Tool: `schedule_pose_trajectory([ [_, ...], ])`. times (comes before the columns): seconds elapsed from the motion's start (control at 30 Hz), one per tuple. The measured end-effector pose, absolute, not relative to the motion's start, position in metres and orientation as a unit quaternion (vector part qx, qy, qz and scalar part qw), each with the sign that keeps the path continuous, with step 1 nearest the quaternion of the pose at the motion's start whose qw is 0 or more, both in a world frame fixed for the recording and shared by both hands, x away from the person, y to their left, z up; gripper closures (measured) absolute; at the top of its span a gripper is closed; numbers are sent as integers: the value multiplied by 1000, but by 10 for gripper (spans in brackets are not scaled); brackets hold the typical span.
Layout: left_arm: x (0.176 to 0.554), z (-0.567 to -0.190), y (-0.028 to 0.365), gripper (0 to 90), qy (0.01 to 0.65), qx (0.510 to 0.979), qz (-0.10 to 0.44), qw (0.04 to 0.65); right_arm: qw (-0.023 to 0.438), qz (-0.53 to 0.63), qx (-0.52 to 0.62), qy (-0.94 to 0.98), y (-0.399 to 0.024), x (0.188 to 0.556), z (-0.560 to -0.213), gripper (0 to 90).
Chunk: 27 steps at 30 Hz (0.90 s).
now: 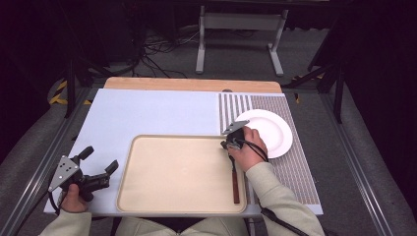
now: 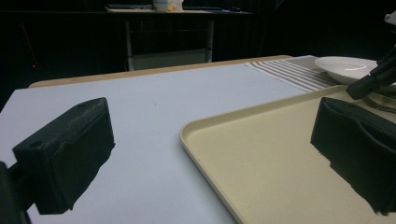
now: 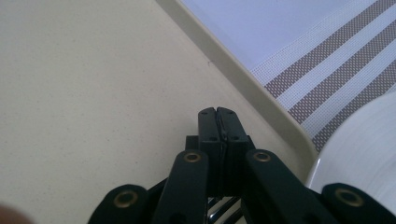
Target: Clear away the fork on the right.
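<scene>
Our right gripper (image 1: pixel 232 145) has its jaws closed on a fork (image 1: pixel 235 181), clamped near the tines, the brown handle lying along the tray's (image 1: pixel 182 172) right edge, just beside the plate (image 1: pixel 275 129). Our left gripper (image 1: pixel 101 167) waits wide open and empty, left of the tray. We judge the fork grasped but not yet placed.

Utensil (image 1: pixel 235 184) head hidden under right hand (image 1: pixel 247 150); plate (image 3: pixel 362 154) cut off by frame edge.
</scene>
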<state>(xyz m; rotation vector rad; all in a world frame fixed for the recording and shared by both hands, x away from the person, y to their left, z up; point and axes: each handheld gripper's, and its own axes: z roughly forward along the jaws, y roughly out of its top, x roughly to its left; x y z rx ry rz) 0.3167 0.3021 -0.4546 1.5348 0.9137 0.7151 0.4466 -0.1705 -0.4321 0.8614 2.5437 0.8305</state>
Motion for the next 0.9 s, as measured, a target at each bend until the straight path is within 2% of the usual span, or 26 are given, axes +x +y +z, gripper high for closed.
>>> schedule_pose_trajectory([
  [0.1,316,-455,302,1,391,653,304,573,164,306,299,889,-171,444,-428,812],
  [0.2,316,-455,303,1,390,653,305,572,161,338,305,876,-172,439,-421,593],
  [0.23,316,-455,302,1,392,652,304,573,156,356,307,869,-173,436,-418,471],
  [0.37,317,-455,301,1,390,654,304,572,169,382,296,859,-177,428,-408,306],
  [0.57,316,-455,301,1,390,653,305,573,188,422,287,839,-194,414,-396,202],
  [0.9,318,-454,302,1,391,652,306,573,226,502,269,790,-238,383,-395,178],
])
